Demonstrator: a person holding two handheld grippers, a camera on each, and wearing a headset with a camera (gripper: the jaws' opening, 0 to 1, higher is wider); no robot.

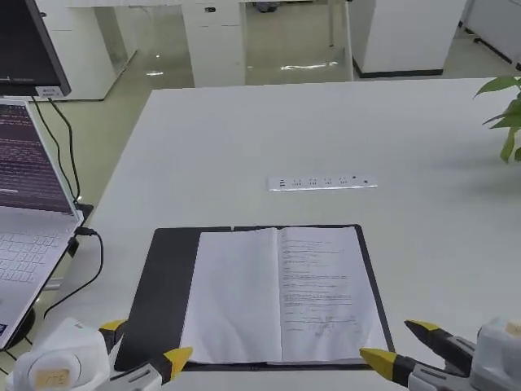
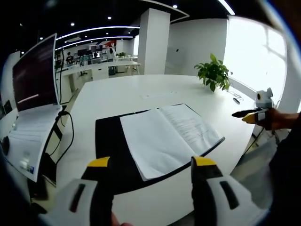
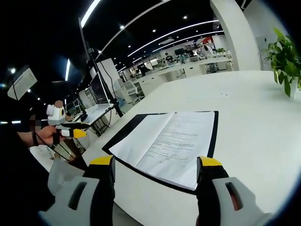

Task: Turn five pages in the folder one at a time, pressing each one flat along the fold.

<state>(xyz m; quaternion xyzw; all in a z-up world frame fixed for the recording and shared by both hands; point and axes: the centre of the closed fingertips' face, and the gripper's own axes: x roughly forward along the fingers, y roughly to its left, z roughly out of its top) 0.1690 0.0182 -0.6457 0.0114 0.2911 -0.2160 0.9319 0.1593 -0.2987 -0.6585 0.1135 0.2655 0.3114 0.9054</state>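
1. I see the white table (image 1: 244,130) carrying everything.
2. The black folder (image 1: 167,285) lies open at the table's near edge, just ahead of both grippers and between them.
3. Its right page (image 1: 321,285) bears printed lines (too small for me to read), and the left page (image 1: 232,293) is blank.
4. The left gripper (image 1: 146,342) and right gripper (image 1: 399,344) hover with jaws apart, holding nothing.

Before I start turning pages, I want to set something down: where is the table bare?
The table is bare beyond the power strip, and right of the folder up to the plant. The left side is crowded: laptop and cable sit beside the folder.
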